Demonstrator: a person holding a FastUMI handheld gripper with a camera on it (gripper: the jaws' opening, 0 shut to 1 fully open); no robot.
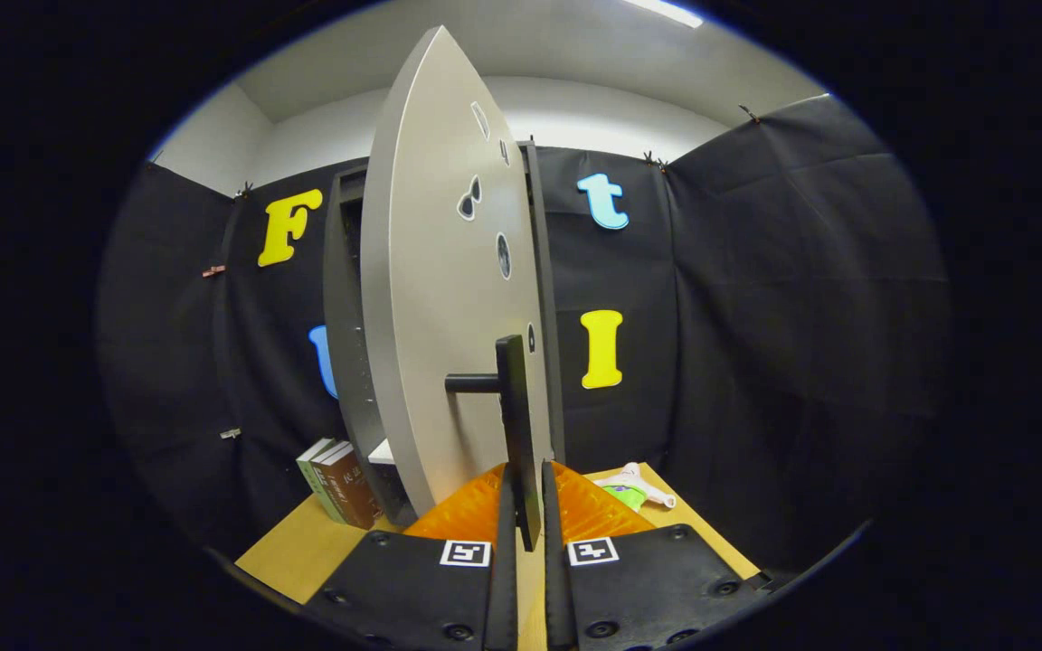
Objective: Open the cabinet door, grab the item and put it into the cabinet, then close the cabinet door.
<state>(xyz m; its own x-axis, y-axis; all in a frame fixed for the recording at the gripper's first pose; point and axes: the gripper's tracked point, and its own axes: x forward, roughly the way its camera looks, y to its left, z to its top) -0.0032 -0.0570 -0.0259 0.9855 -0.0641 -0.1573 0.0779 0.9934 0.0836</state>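
Note:
The grey cabinet door [449,307] stands swung partly open, seen almost edge-on, with the dark cabinet body [345,344] behind it. A black bar handle [516,425] sticks out from the door on a short post. My gripper [528,502] has both fingers pressed on the lower end of that handle. A small white and green item [631,488] lies on the wooden table [304,551] beyond the right finger, at the foot of the cloth wall.
Two books [337,484] stand on the table left of the cabinet base. Black cloth walls close in the booth behind and to the right.

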